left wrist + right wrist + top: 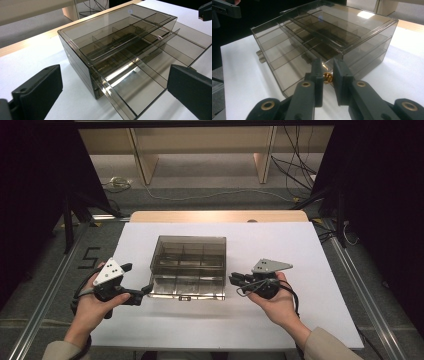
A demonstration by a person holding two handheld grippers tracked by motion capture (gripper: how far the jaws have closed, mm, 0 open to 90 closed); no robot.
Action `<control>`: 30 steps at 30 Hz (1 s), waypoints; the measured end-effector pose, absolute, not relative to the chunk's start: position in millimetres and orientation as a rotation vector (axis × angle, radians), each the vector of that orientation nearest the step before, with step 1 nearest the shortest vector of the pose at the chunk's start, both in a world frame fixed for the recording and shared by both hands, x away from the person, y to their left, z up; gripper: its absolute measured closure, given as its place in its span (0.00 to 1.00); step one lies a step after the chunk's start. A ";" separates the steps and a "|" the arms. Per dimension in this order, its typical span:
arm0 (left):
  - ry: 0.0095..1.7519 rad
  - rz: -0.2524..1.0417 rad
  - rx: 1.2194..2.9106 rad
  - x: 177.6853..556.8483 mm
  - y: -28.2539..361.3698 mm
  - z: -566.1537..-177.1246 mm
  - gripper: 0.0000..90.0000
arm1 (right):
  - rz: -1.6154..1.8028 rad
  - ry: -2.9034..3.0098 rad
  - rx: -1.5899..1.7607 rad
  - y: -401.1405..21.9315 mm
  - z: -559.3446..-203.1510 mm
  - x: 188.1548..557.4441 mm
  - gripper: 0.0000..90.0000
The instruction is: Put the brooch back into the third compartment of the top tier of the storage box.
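Right gripper [328,77] fingers pinch a small gold piece [327,77] over the open drawer [287,57] — ready to drop; left gripper [112,92] gapes empty.

In the right gripper view, we cannot tell what the small gold thing [327,78] between the right claw's [327,82] jaws is, for they cover most of it. Left of the smoked plastic drawer box [188,251], the high view's bottom edge cuts off our forearms. In the left gripper view, the box's pulled-out drawer [140,82] runs past the bottom edge.
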State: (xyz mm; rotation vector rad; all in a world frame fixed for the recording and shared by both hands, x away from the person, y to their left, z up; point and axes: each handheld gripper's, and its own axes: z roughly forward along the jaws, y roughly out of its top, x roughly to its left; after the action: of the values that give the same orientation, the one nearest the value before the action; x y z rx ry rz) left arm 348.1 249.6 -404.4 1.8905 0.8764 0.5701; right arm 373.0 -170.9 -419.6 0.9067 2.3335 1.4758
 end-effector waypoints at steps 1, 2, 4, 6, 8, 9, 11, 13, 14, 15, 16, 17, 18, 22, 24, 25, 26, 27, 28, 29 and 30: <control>0.876 0.570 1.890 348.0 249.7 -404.3 0.00 | 1.476 2.336 0.905 -170.6 -419.7 373.1 0.89; 0.877 0.570 1.890 348.0 249.8 -404.2 0.00 | 1.475 2.336 0.903 -170.5 -419.7 373.3 0.89; 0.878 0.571 1.890 348.1 250.1 -404.1 0.00 | 1.476 2.334 0.902 -170.0 -419.3 373.4 0.89; 0.879 0.573 1.891 348.1 250.2 -404.1 0.00 | 1.476 2.334 0.900 -169.8 -419.1 373.8 0.89; 0.879 0.573 1.891 348.1 250.2 -404.0 0.00 | 1.477 2.335 0.902 -169.3 -418.9 373.9 0.89; 0.880 0.574 1.890 348.0 250.2 -404.0 0.00 | 1.478 2.336 0.904 -168.9 -418.8 373.9 0.89; 0.880 0.574 1.891 348.0 250.3 -403.9 0.00 | 1.477 2.336 0.904 -168.3 -418.8 373.9 0.89; 0.880 0.575 1.889 347.9 250.4 -403.8 0.00 | 1.479 2.336 0.905 -167.9 -418.7 374.0 0.89; 0.880 0.575 1.889 347.9 250.4 -403.8 0.00 | 1.479 2.336 0.905 -167.9 -418.7 374.0 0.89; 0.881 0.574 1.884 347.8 250.1 -403.7 0.00 | 1.479 2.334 0.903 -167.8 -418.3 374.2 0.89; 0.881 0.574 1.884 347.8 250.1 -403.7 0.00 | 1.479 2.333 0.902 -167.8 -418.2 374.2 0.89; 0.879 0.576 1.890 347.9 250.1 -403.7 0.00 | 1.478 2.332 0.900 -167.6 -418.1 374.4 0.89; 0.879 0.575 1.890 347.8 250.0 -403.7 0.00 | 1.478 2.331 0.900 -167.5 -418.1 374.4 0.89; 0.877 0.575 1.889 347.8 250.0 -403.4 0.00 | 1.477 2.332 0.898 -166.8 -418.1 374.6 0.89; 0.876 0.575 1.889 347.8 250.0 -403.3 0.00 | 1.476 2.337 0.899 -166.6 -417.8 374.5 0.89; 0.876 0.574 1.888 347.8 250.0 -403.3 0.00 | 1.476 2.335 0.898 -165.9 -417.5 374.8 0.89; 0.876 0.574 1.888 347.8 250.0 -403.3 0.00 | 1.476 2.335 0.898 -165.9 -417.5 374.8 0.89; 0.877 0.575 1.889 347.8 250.0 -403.4 0.00 | 1.475 2.335 0.897 -165.8 -417.3 374.9 0.89; 0.875 0.575 1.890 347.8 249.9 -403.5 0.00 | 1.478 2.334 0.897 -164.8 -417.5 375.0 0.89; 0.875 0.575 1.891 347.8 249.9 -403.5 0.00 | 1.476 2.336 0.898 -164.4 -417.5 374.9 0.89; 0.875 0.575 1.891 347.7 249.9 -403.4 0.00 | 1.477 2.336 0.897 -164.2 -417.5 374.9 0.89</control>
State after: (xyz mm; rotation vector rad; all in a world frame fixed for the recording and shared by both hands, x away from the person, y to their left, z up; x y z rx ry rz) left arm 347.7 249.9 -403.4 1.8910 0.8753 0.5754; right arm 374.9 -164.2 -417.5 0.8967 2.3362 1.4775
